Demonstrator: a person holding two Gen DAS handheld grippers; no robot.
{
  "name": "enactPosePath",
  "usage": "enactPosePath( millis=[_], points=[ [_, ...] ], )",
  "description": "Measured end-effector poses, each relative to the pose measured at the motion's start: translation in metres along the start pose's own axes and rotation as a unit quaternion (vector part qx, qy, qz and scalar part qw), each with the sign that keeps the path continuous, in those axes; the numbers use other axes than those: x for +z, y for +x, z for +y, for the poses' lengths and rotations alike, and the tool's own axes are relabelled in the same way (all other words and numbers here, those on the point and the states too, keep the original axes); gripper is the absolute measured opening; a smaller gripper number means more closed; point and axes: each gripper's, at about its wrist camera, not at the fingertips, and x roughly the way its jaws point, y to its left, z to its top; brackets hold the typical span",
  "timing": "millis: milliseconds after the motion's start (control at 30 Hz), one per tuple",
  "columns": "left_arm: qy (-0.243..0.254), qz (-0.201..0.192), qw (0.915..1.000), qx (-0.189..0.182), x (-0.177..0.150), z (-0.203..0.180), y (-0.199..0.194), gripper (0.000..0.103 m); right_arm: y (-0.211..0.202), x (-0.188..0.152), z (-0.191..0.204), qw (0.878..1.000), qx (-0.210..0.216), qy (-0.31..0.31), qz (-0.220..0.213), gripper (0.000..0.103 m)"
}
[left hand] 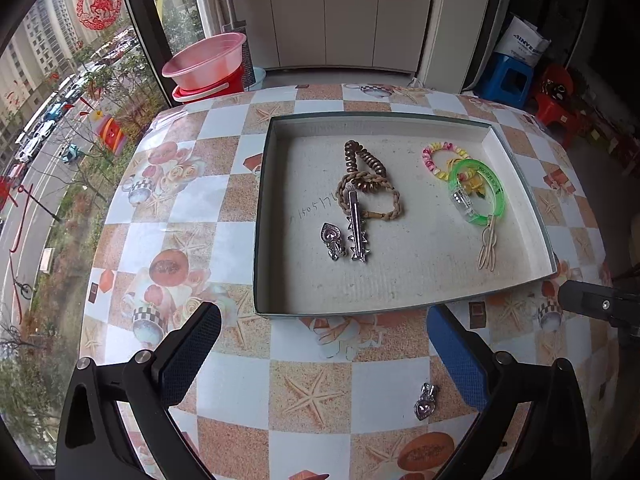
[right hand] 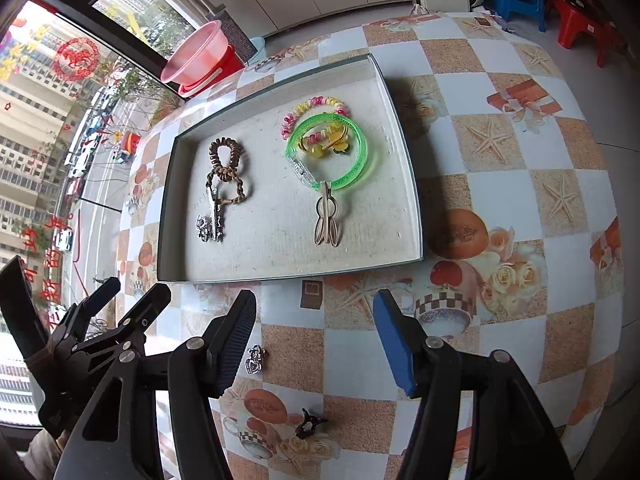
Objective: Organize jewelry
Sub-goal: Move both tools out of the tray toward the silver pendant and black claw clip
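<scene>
My left gripper (left hand: 324, 364): jaws wide apart, nothing between them.
My right gripper (right hand: 316, 340): jaws parted, empty.
Heart clip (left hand: 425, 401): loose on the table (left hand: 224, 396), near my left gripper's blue pad.
Tray (right hand: 168, 216): ahead of both grippers, holding green bangle (right hand: 356, 168), coil ties and silver clips.
Black claw clip (right hand: 309, 427): on the table below my right gripper.

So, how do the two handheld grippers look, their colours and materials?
Each gripper, left gripper and right gripper, has a black frame with silver round bolts. One finger carries a black textured pad, the other a blue foam-like pad. No cables or sleeves can be told.
</scene>
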Motion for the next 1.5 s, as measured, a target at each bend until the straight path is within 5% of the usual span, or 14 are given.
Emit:
enactPosePath(
  millis=[100,300,433,833,1500],
  points=[
    [-0.002,0.016,0.9999,0.001,-0.014,0.002,-0.001,0.103,-0.004,-0.017,0.0,1.0,-0.003,0.004,0.003,0.081],
    [-0.005,0.033,0.9994,0.0,-0.033,0.004,-0.003,0.103,-0.005,-0.05,0.001,1.0,-0.028,0.002,0.012,0.082],
    [-0.002,0.042,0.9991,-0.004,-0.042,0.002,-0.004,0.103,-0.002,-0.069,-0.001,0.999,-0.028,0.006,0.024,0.102],
    [0.024,0.078,0.9966,-0.016,-0.068,-0.008,0.007,0.103,0.014,-0.108,-0.006,0.997,-0.055,0.016,0.057,0.103],
    [0.047,0.085,0.9949,-0.028,-0.071,-0.02,0.026,0.103,0.033,-0.126,-0.001,0.994,-0.067,0.027,0.077,0.103]
  ],
)
